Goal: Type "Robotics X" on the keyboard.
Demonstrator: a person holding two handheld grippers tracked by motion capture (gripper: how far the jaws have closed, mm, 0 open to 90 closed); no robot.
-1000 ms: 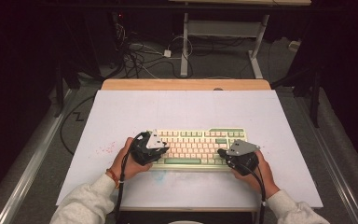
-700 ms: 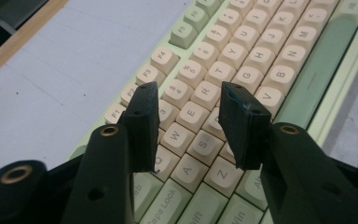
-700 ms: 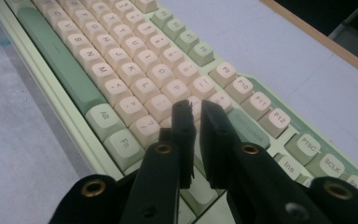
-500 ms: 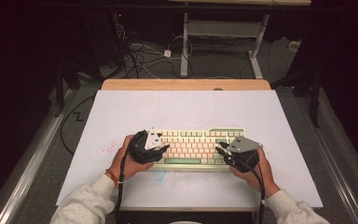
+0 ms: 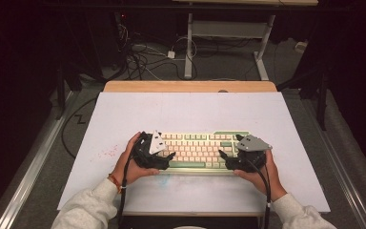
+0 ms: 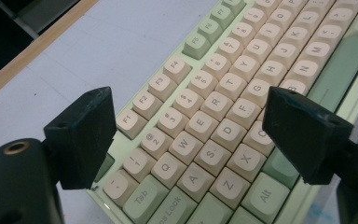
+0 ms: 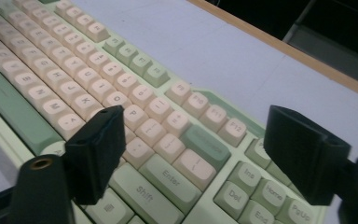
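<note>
Keyboard (image 5: 198,150) sat released; left gripper (image 5: 167,157) and right gripper (image 5: 223,156) jaws had just been opening, nothing between them. Best lift both straight up, no snagged keycaps.

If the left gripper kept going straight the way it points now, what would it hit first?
Probably the keyboard: the left gripper, jaws open with nothing gripped, aims down at its letter keys, around E, D and S. Exact depth is unclear.

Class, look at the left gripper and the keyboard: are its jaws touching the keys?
Cannot tell. In the left gripper view the left gripper has just been opening; its jaws stand wide over the keyboard, gripping nothing, but whether their tips rest on it isn't plain.
</note>
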